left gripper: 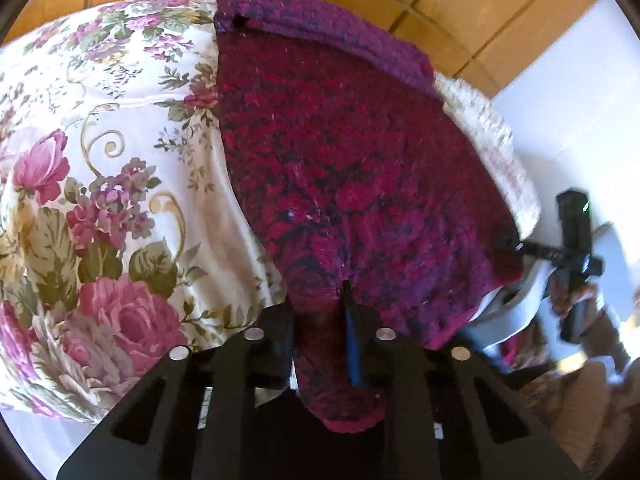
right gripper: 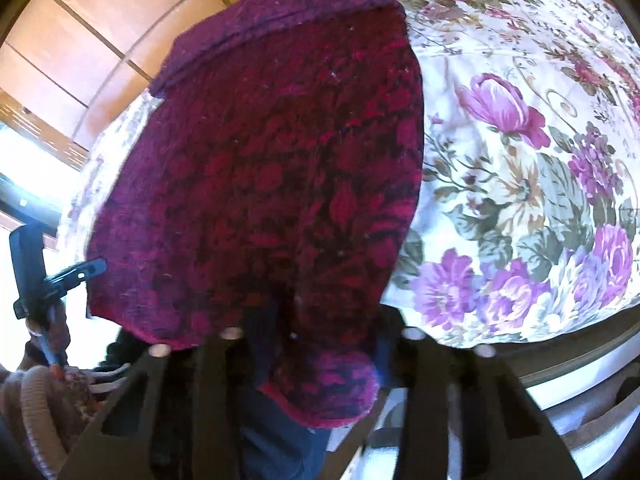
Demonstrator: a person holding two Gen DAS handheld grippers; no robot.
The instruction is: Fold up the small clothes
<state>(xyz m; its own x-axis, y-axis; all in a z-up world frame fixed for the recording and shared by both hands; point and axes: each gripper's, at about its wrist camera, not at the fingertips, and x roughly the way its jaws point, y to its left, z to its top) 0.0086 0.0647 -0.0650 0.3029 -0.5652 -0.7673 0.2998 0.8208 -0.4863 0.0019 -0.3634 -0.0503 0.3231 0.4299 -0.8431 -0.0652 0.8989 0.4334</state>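
A dark red and magenta knitted garment (left gripper: 352, 152) lies spread over the edge of a table with a floral cloth (left gripper: 100, 140); its purple band is at the far end. My left gripper (left gripper: 320, 320) is shut on the near hem, with fabric bunched between the fingers beside a blue pad (left gripper: 354, 344). My right gripper (left gripper: 520, 246) bites the hem's other corner at the right. In the right wrist view the same garment (right gripper: 272, 168) fills the middle. The right gripper (right gripper: 320, 332) is shut on its near edge there, and the left gripper (right gripper: 94, 268) pinches the left corner.
The floral cloth (right gripper: 520, 160) covers a round table whose dark rim (right gripper: 580, 356) shows at lower right. Orange-brown floor tiles (left gripper: 480, 8) lie beyond the table. A person's hand (left gripper: 572, 296) holds the right gripper; another hand (right gripper: 48, 332) holds the left one.
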